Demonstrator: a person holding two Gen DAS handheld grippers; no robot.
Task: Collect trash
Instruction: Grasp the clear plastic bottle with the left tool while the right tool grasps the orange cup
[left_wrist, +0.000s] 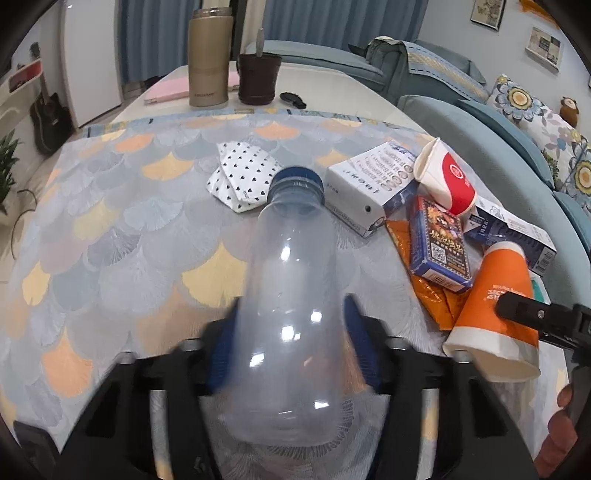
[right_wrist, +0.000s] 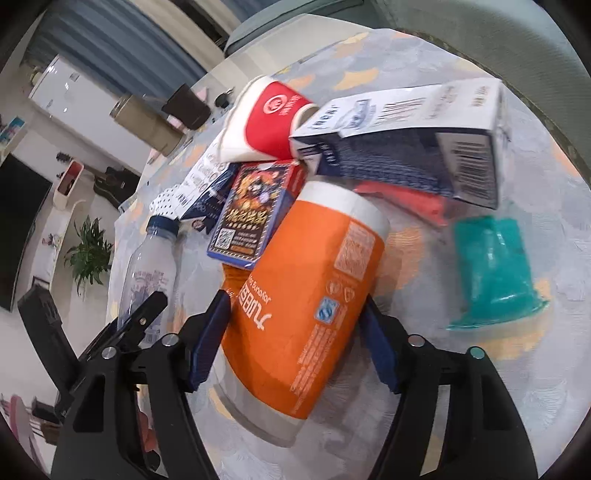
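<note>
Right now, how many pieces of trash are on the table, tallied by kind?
Paper cups: 2, orange and red
Plastic bottle: 1
Cardboard boxes: 3, card box, white box, blue-white box
Orange wrapper: 1
Teal plastic cup: 1
Dotted paper: 1
Total: 9

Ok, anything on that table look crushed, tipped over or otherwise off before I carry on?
The red paper cup lies on its side atop the boxes, its rim squashed out of round. The orange cup is also on its side, between the right hand-held gripper pads. The left hand-held gripper holds the clear bottle. No spill shows.
</note>
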